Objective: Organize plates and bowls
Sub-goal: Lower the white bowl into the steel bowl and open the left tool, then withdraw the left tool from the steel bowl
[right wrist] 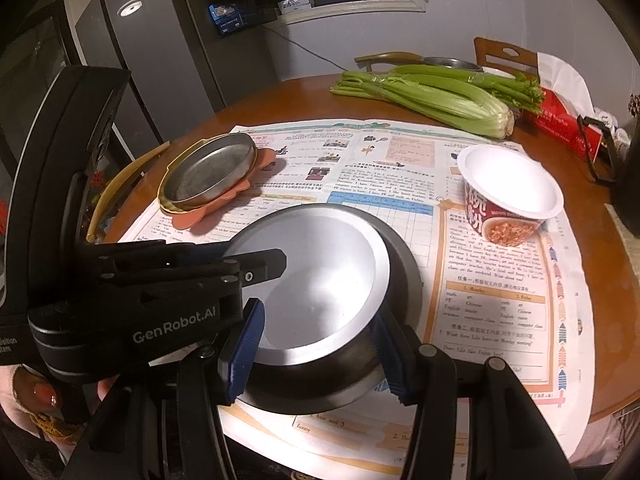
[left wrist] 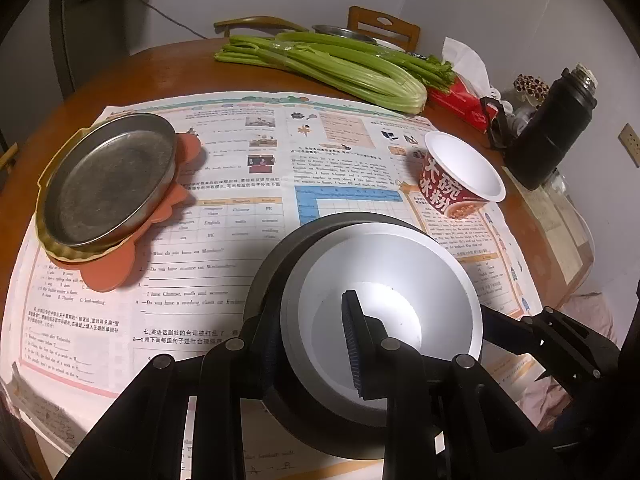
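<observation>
Resting on printed paper [left wrist: 224, 184] spread over a round wooden table [right wrist: 592, 344], a metal bowl [right wrist: 320, 280] is shown near the front edge, gripped on two sides; its left rim is clamped by the left gripper [left wrist: 312, 344], whose jaws are narrowed onto the wall, one pad [left wrist: 352, 340] lying inside the bowl and the other outside; its near rim is straddled by the right gripper [right wrist: 316, 356], whose blue pads [right wrist: 244, 352] are seen touching the bowl's outer wall on either side, so a hold on the bowl is indicated. To the rear left, a metal plate [left wrist: 108, 184] is stacked on a yellow dish [left wrist: 44, 184] and an orange plate [left wrist: 120, 268]; to the right, a paper bowl [right wrist: 512, 196] stands upright on the paper, well apart from the stack. Celery [left wrist: 332, 64] lies at the far edge; a black flask [left wrist: 552, 128] stands at the far right.
</observation>
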Motion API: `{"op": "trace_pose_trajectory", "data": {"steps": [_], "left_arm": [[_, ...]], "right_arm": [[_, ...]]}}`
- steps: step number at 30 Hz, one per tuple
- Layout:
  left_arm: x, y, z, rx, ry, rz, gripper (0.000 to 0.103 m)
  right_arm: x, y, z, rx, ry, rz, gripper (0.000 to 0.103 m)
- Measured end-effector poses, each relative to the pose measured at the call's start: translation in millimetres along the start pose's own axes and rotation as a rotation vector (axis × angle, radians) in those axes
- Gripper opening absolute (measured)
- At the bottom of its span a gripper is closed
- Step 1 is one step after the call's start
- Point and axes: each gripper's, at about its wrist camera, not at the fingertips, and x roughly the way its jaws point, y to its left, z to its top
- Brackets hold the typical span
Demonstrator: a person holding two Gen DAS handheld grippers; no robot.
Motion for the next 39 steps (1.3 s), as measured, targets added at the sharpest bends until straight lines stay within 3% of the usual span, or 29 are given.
{"op": "trace_pose_trajectory", "data": {"steps": [8, 15, 39], "left_arm": [[-3.3, 0.5, -0.4, 0.002, 0.000, 0.000, 0.030], [-11.6, -3.7, -1.4, 0.016, -0.014, 0.001, 0.041], [-53.3, -18.7, 0.8, 0.046, -0.107, 0.003, 0.053]], "right_arm": [[-4.1, -0.5, 0.7, -0.003, -0.006, -0.004, 0.054], [-12.2, -3.5, 2.7, 0.004, -0.027, -0.009, 0.055], [-36.0, -8.1, 7.4, 0.009, -0.110, -0.015, 0.055]]}}
